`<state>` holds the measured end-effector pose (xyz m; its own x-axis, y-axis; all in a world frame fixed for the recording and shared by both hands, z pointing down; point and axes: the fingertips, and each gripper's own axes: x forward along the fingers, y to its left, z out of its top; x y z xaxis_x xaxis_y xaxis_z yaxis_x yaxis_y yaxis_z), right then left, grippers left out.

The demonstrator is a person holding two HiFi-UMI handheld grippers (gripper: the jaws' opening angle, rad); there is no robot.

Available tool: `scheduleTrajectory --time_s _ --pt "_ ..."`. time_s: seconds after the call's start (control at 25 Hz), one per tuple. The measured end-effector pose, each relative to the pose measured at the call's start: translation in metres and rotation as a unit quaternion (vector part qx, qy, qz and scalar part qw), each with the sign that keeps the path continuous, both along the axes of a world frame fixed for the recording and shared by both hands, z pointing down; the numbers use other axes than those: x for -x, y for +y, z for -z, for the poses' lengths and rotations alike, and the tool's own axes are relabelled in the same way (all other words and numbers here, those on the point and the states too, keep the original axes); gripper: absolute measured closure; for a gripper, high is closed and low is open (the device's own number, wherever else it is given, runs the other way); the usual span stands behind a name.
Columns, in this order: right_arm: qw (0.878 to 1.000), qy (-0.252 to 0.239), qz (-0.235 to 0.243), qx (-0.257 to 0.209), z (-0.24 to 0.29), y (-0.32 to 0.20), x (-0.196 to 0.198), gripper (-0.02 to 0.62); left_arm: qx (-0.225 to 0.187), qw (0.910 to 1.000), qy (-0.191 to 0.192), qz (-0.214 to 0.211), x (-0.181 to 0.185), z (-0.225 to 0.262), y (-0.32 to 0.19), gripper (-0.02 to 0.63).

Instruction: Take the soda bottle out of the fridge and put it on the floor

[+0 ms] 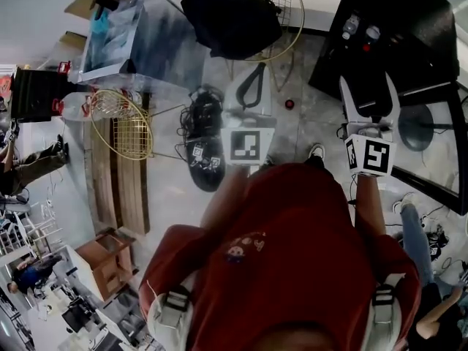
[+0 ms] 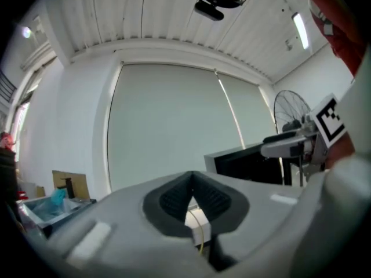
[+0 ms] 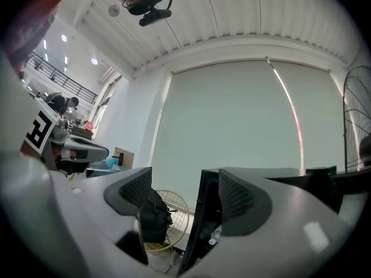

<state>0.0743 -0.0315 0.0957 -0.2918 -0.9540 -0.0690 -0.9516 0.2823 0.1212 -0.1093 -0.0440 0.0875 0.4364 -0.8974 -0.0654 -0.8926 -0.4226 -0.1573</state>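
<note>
We see a black backpack (image 1: 232, 17) resting in a gold wire chair (image 1: 291, 20). Left of the backpack stands a clear plastic bin (image 1: 139, 39). Nearer us than the backpack lies a tangle of black cables (image 1: 197, 117).

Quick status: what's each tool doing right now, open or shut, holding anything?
Left tool: shut, jaws together, nothing between them.
Right tool: open, jaws apart, holding nothing.
</note>
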Motion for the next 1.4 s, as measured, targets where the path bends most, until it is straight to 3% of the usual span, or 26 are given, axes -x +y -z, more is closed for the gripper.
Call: scheduleTrajectory --time_s 0.2,0.84,1.16,1.4 --pt "1.0 0.004 0.001 0.004 -0.006 -0.002 0.01 0.25 0.002 0.9998 -0.021 0.002 0.009 -0.005 -0.003 0.606" --pt "0.999 0.006 0.004 0.042 -0.028 -0.002 0.022 0.251 0.022 0.9994 -0.026 0.004 0.011 -0.018 0.004 0.606" --pt "0.994 0.005 0.0 0.108 -0.059 0.0 0.027 0.252 0.105 0.9929 -0.055 -0.005 0.008 -0.059 0.01 0.606" --pt "0.992 0.008 0.005 0.122 -0.064 -0.001 0.034 0.255 0.116 0.992 -0.05 -0.007 0.01 -0.064 0.011 0.606"
